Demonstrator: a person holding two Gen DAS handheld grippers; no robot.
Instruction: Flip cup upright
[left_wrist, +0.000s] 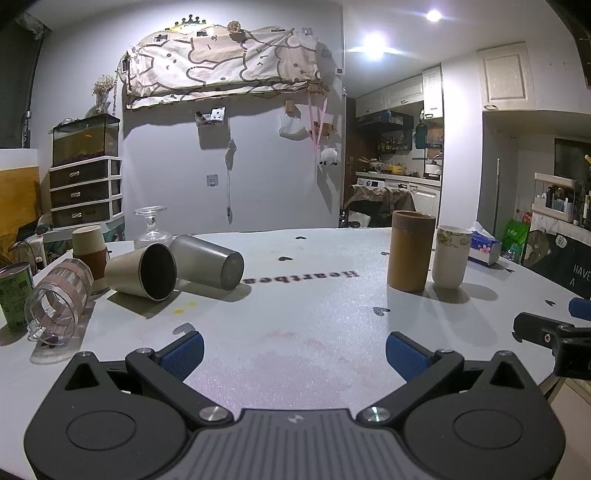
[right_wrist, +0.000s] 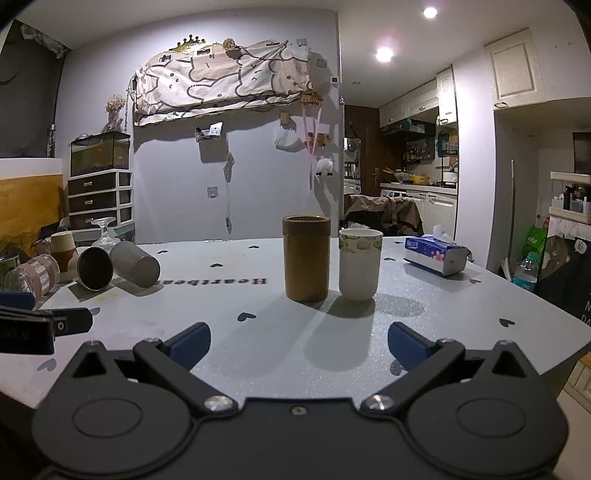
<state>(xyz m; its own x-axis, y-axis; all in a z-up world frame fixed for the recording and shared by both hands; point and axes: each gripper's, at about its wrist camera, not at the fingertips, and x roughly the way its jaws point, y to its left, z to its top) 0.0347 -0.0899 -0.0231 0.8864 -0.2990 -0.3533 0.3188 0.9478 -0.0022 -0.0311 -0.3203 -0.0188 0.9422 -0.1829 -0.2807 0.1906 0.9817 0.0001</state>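
A beige cup (left_wrist: 142, 273) lies on its side at the left of the table (left_wrist: 295, 332), its dark mouth facing me; it also shows in the right wrist view (right_wrist: 94, 273). A grey metal cup (left_wrist: 208, 261) lies on its side behind it. A clear glass with a pink patterned band (left_wrist: 59, 299) also lies on its side further left. A brown cup (right_wrist: 306, 258) and a white cup (right_wrist: 360, 264) stand upright. My left gripper (left_wrist: 293, 350) is open and empty, low over the near table. My right gripper (right_wrist: 298, 345) is open and empty in front of the upright cups.
A green can (left_wrist: 14, 295), an upside-down beige cup (left_wrist: 88, 247) and an upside-down stemmed glass (left_wrist: 151, 229) stand at the far left. A tissue pack (right_wrist: 436, 256) lies at the back right. The table edge curves close on the right.
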